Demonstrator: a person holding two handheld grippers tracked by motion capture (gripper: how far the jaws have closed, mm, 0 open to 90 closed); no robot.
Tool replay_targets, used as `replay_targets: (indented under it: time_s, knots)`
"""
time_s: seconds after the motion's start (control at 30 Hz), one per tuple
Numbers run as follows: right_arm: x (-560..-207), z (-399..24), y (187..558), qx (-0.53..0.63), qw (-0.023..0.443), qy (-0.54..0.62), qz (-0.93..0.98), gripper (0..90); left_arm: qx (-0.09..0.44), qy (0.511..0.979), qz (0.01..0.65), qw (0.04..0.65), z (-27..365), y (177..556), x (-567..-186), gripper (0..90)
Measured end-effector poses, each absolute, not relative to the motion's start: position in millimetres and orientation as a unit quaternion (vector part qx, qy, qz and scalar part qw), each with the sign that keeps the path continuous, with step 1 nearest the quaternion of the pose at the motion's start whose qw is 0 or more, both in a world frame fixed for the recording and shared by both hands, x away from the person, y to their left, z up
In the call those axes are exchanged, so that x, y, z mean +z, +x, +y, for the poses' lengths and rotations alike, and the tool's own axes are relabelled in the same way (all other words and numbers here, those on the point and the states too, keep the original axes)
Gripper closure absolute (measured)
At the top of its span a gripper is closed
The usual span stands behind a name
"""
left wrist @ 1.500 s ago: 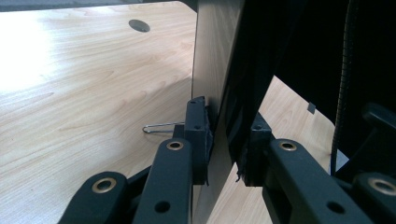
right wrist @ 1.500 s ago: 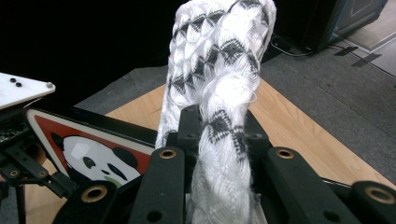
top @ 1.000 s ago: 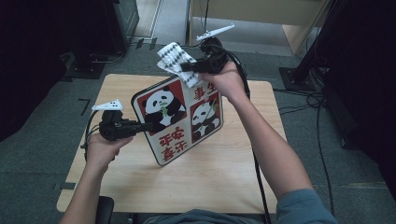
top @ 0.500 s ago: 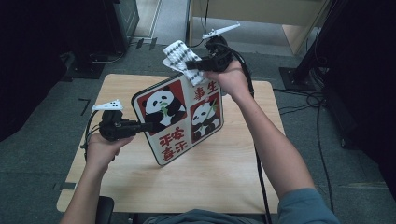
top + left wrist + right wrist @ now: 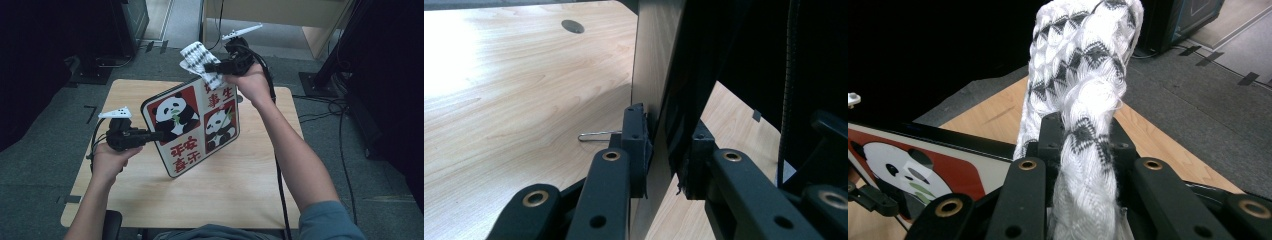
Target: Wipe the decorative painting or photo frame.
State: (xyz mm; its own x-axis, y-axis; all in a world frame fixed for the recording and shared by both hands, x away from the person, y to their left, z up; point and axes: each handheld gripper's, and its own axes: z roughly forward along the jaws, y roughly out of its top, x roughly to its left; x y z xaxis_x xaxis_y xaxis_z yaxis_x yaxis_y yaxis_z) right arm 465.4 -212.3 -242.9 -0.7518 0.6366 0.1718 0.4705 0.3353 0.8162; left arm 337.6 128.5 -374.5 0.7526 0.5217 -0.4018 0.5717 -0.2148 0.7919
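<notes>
A framed panda picture board (image 5: 197, 125) stands tilted on its lower edge on the wooden table (image 5: 240, 192). My left gripper (image 5: 155, 135) is shut on the board's left edge; in the left gripper view its jaws (image 5: 663, 145) clamp the thin panel (image 5: 651, 65) from both sides. My right gripper (image 5: 212, 67) is raised at the board's top edge, shut on a white cloth with a black pattern (image 5: 195, 54). In the right gripper view the bunched cloth (image 5: 1083, 55) is pinched between the jaws (image 5: 1083, 137) above the board (image 5: 948, 172).
A thin wire loop (image 5: 594, 135) lies on the table beside the board's back. A round cable hole (image 5: 572, 26) sits farther off in the tabletop. Dark equipment (image 5: 75, 30) and cables surround the table on the grey floor.
The right gripper and its cloth have shifted slightly to the right along the board's top edge. The left gripper and the board have stayed put.
</notes>
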Motion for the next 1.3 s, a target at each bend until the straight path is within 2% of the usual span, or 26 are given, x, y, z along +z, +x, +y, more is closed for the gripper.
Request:
replay_targets:
  time_s: [0.63, 0.93, 1.3]
  knots:
    - [-244.1, -228.5, 472.5, 0.464, 0.116, 0.355, 0.803, 78.8, -0.019, 0.781, 0.350, 0.517, 128.2, 337.1, -374.3, 78.0]
    - [-244.1, -236.8, 477.1, 0.466, 0.105, 0.367, 0.798, 79.1, -0.017, 0.781, 0.350, 0.517, 128.0, 336.9, -374.3, 78.0]
    - [-242.4, -245.6, 482.8, 0.455, 0.119, 0.381, 0.796, 79.1, -0.016, 0.781, 0.350, 0.517, 128.0, 336.8, -374.3, 78.1]
